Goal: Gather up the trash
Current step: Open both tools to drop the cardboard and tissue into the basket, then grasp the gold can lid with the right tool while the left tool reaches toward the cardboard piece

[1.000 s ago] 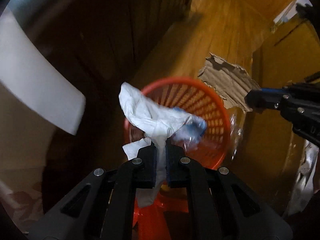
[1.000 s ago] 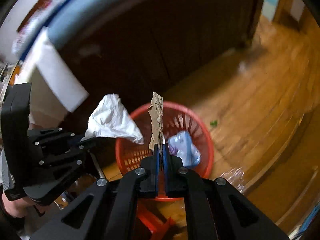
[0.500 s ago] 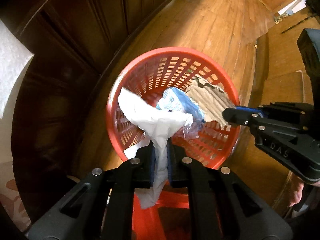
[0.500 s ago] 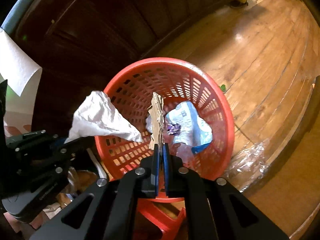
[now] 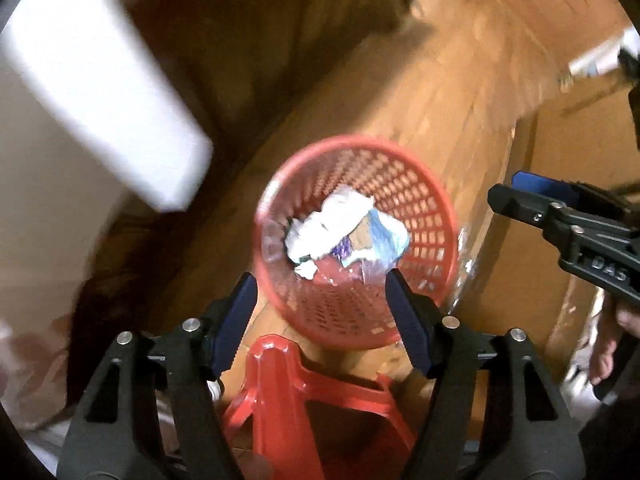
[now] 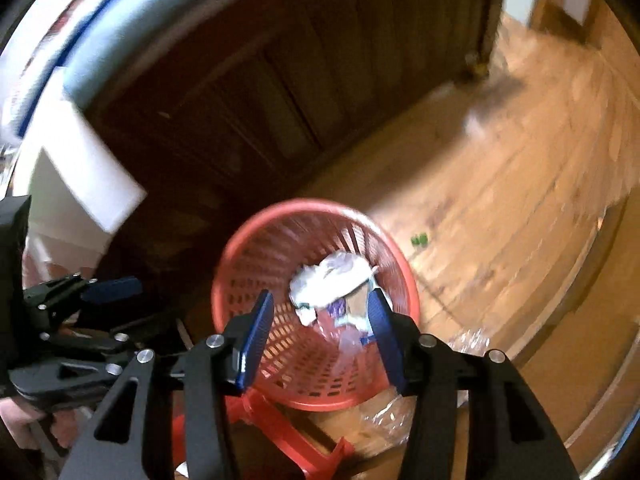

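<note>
Your left tongs hang spread wide, nothing between the blue pads, above the red mesh basket on the wood floor. Your right tongs are likewise splayed and bare over the same basket. Inside lie the crumpled white paper, a scrap of brown cardboard and a blue-white plastic wrapper; its print is too blurred to read. On the right tongs' black body, seen from the left wrist cam, raised letters read approx. "DAS". A red plastic stool sits just beside the basket, w/ clear plastic film on the floor nearby.
</note>
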